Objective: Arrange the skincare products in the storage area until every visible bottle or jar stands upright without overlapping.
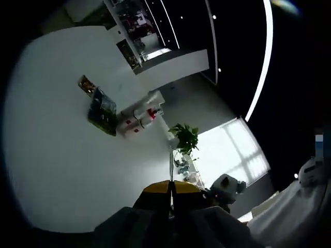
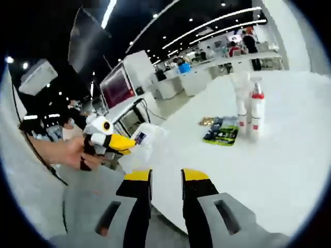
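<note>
Jaws of the left gripper (image 1: 171,199) stand together, tips meeting, nothing between them, raised well off the bench (image 1: 57,155). Jaws of the right gripper (image 2: 165,178) stand apart and empty, near the bench's near edge.

Progress: the bottles (image 2: 248,111) stand upright, close side by side toward the far side of the bench; whether they touch cannot be told. Just beside them a flat dark green packet (image 2: 222,132) lies on its face, with a small gold item (image 2: 207,122) next to it. Judged from this, the upright bottles are done; the flat pieces may yet need attention.

Room: the white surface between the right gripper and the group is bare, giving a free approach. The near edge drops off just ahead of the right jaws. A hand (image 2: 77,151) holds the left gripper beyond the bench's left edge.
</note>
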A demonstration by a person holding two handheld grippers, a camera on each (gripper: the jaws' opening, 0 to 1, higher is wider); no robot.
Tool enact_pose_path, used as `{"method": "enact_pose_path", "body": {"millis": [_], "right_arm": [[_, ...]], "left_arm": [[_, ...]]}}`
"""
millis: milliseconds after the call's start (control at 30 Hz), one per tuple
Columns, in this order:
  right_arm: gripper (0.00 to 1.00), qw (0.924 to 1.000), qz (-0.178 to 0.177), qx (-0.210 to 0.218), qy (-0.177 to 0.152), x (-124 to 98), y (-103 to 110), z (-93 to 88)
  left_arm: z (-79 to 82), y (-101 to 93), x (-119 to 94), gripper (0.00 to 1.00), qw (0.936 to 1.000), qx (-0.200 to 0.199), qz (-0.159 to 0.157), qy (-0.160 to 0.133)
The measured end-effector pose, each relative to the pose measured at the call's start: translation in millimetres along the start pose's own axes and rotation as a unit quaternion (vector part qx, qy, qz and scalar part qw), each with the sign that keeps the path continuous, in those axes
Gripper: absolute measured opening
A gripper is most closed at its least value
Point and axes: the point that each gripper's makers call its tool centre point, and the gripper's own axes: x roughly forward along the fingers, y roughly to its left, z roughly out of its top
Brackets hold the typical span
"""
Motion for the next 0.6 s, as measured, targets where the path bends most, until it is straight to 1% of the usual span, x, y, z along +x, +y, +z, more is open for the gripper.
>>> {"method": "enact_pose_path", "body": {"millis": [33,67,133,200,233,267,300,367,400,433,500,533,600], "right_arm": [[0.21,0.9998,-0.009,-0.019,-0.002,-1.8,-1.5,-2.3],[0.21,0.9986,-0.025,-0.046,0.005,-2.0,-4.7,-8.9],[0.21,0.9965,-0.038,-0.072,0.018,1.1,-8.7,-18.6],[0.21,0.9908,-0.053,-0.12,0.032,6.2,-10.9,-20.2],[0.21,0.9878,-0.053,-0.145,0.025,8.7,-8.2,-15.0],[0.21,0.9878,-0.049,-0.146,0.02,9.2,-5.3,-14.6],[0.21,0.9881,-0.049,-0.144,0.024,8.3,-4.4,-17.3],[0.19,0.9857,-0.052,-0.154,0.046,7.2,-7.8,-26.6],[0.15,0.9862,-0.051,-0.151,0.043,6.9,-8.1,-25.4],[0.14,0.9868,-0.05,-0.148,0.042,6.8,-8.8,-24.7],[0.15,0.9874,-0.055,-0.143,0.038,6.3,-11.0,-23.4],[0.15,0.9874,-0.056,-0.142,0.041,6.7,-12.1,-24.9],[0.15,0.9876,-0.058,-0.139,0.046,7.1,-13.9,-27.0]], "left_arm": [[5.1,1.7,-0.4,0.0,1.0,0.004,0.003,-0.002],[13.1,5.3,-0.9,0.0,0.9999,0.003,0.007,-0.007],[24.1,11.7,0.2,0.0,0.9998,0.0,0.015,-0.011],[38.4,20.3,3.4,0.0,0.9995,-0.001,0.028,-0.015],[47.2,25.0,5.9,0.0,0.9993,0.0,0.035,-0.017],[53.2,27.6,7.9,0.0,0.9991,0.0,0.038,-0.02],[58.8,30.3,10.2,0.0,0.999,-0.001,0.04,-0.021],[72.5,39.4,19.2,0.0,0.9985,0.0,0.05,-0.022],[75.8,42.6,22.7,0.0,0.9984,-0.001,0.053,-0.02],[80.1,46.5,25.7,0.0,0.9981,-0.002,0.057,-0.021],[90.5,54.7,33.0,0.0,0.9978,-0.009,0.062,-0.024],[97.8,59.9,36.6,0.0,0.9973,-0.013,0.066,-0.03],[107.0,66.5,40.4,0.0,0.9968,-0.018,0.07,-0.033]]}}
